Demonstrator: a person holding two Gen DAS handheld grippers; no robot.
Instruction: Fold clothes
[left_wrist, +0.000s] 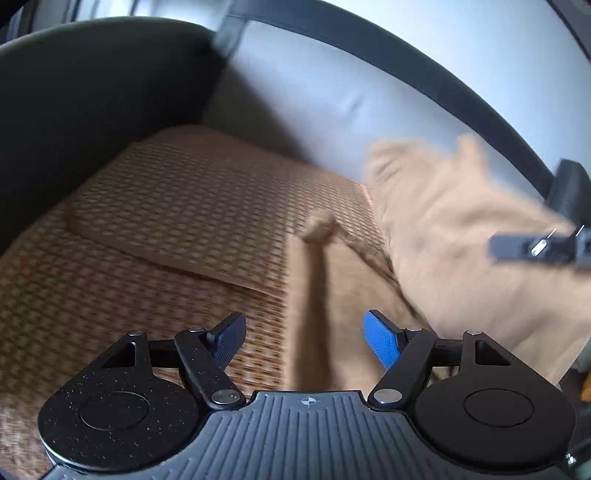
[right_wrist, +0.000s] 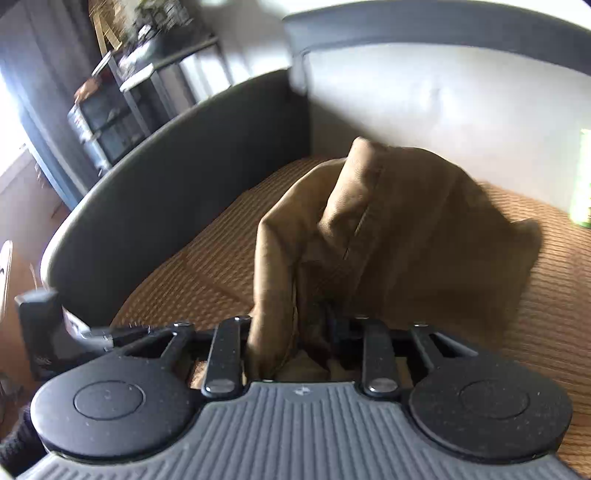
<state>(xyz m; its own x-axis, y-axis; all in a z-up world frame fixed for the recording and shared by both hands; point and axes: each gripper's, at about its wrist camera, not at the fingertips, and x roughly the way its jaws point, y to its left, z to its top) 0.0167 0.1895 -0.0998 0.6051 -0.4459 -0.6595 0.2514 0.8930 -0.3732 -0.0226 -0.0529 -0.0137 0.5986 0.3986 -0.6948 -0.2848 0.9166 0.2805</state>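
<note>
Right gripper (right_wrist: 295, 332) pinches a bunched tan garment (right_wrist: 388, 229) above the woven seat mat (right_wrist: 192, 266); left gripper (left_wrist: 304, 339) spread, nothing gripped.

Garment looks soft, light, floppy, likely to sag and twist; a seam or hem edge seems the better hold than the bunched middle. Dark armrest (right_wrist: 177, 192) and pale sofa back (right_wrist: 443, 110) box in two sides; open mat on the armrest side gives laying room.
</note>
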